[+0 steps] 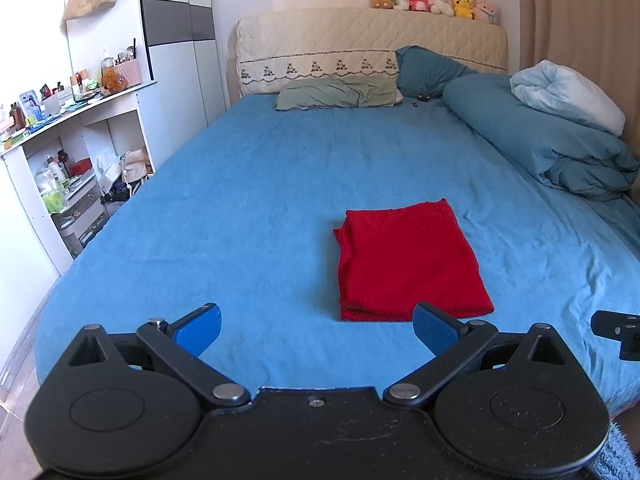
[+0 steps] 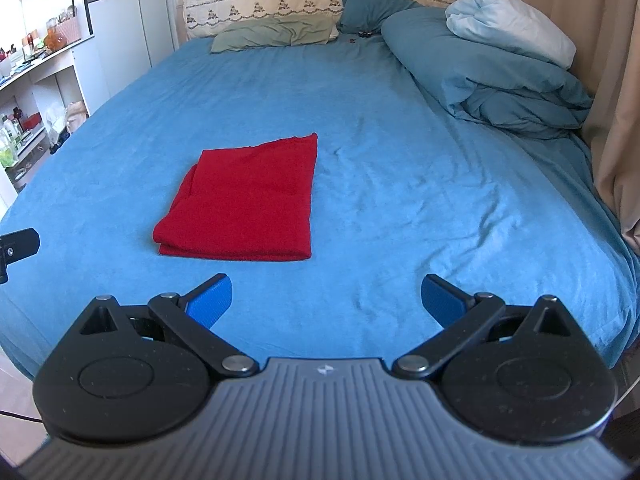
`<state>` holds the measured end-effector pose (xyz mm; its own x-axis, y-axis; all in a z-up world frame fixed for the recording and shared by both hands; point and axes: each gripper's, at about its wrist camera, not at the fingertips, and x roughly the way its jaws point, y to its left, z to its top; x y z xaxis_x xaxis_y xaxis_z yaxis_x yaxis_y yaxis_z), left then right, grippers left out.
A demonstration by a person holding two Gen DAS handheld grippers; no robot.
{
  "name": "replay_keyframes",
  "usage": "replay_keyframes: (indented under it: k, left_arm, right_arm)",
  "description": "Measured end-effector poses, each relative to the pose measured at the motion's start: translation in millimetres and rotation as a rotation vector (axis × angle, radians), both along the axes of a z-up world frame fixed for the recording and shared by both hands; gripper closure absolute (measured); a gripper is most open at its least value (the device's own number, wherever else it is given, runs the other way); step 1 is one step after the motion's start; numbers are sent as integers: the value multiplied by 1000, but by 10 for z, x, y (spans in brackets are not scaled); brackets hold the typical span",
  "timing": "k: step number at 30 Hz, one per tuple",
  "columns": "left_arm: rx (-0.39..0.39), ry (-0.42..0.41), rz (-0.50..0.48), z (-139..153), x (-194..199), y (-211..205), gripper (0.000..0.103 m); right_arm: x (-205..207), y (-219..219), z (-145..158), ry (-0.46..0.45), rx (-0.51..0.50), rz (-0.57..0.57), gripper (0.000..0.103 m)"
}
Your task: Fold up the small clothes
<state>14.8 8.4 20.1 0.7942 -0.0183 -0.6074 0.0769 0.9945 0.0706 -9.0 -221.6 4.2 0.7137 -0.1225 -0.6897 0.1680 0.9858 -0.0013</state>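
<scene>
A red cloth (image 1: pixel 408 260) lies folded into a flat rectangle on the blue bed sheet (image 1: pixel 240 200). It also shows in the right wrist view (image 2: pixel 248 200). My left gripper (image 1: pixel 316 328) is open and empty, held above the sheet just short of the cloth's near edge, with the cloth ahead and to the right. My right gripper (image 2: pixel 326 300) is open and empty, held above the sheet with the cloth ahead and to the left. A piece of the right gripper (image 1: pixel 616 332) shows at the right edge of the left wrist view.
Pillows (image 1: pixel 336 94) and a bundled blue duvet (image 1: pixel 540 136) lie at the head and right side of the bed. Plush toys (image 1: pixel 436 0) sit on the headboard. A cluttered white shelf unit (image 1: pixel 72 152) stands left of the bed. A beige curtain (image 2: pixel 616 80) hangs at the right.
</scene>
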Motion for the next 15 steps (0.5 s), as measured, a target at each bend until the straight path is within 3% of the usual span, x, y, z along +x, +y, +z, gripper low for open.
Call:
replay_keyframes:
  k: [15]
  left_arm:
    - [10,-7,2,35,-11,37,0]
  right_arm:
    - [-11,30,-3,0,3,1,0]
